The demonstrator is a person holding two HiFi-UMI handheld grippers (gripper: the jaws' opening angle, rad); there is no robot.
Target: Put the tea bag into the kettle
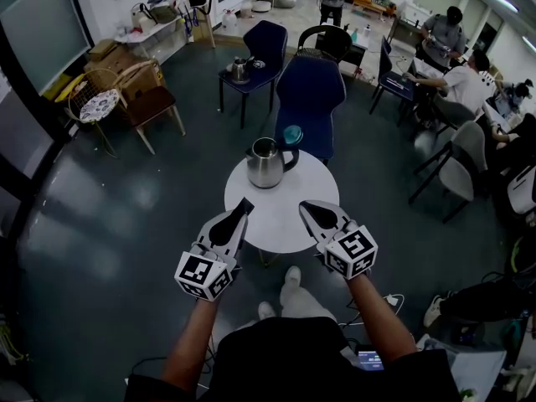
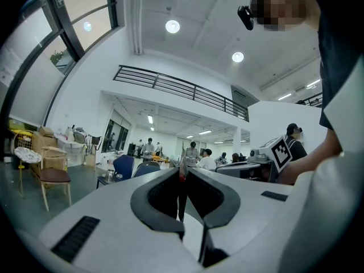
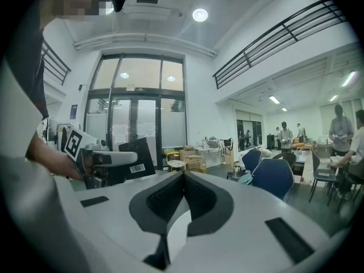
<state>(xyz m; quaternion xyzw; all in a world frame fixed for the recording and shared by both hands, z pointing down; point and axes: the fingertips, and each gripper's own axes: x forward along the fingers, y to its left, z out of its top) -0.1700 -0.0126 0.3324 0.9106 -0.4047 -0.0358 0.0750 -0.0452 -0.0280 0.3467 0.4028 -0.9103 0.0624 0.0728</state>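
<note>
Bare bench (image 1: 276, 216) top runs from your tools to the kettle (image 1: 265, 166), an open path straight ahead. L tool (image 1: 244, 203), tea bag (image 2: 182, 169) nipped at its tip, & R tool (image 1: 306, 207) hover over the near edge w/ a free gap between them. Kettle sits at the far edge, handle to the right, air above it open. Close behind: blue chair (image 1: 310, 99) back & a teal-topped item (image 1: 291, 134) near the handle, so little room past the far rim.

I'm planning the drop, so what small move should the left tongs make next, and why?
Probably carry the left tongs forward over the kettle: they are shut on what looks like the tea bag, short of the kettle, over the near edge of the table.
</note>
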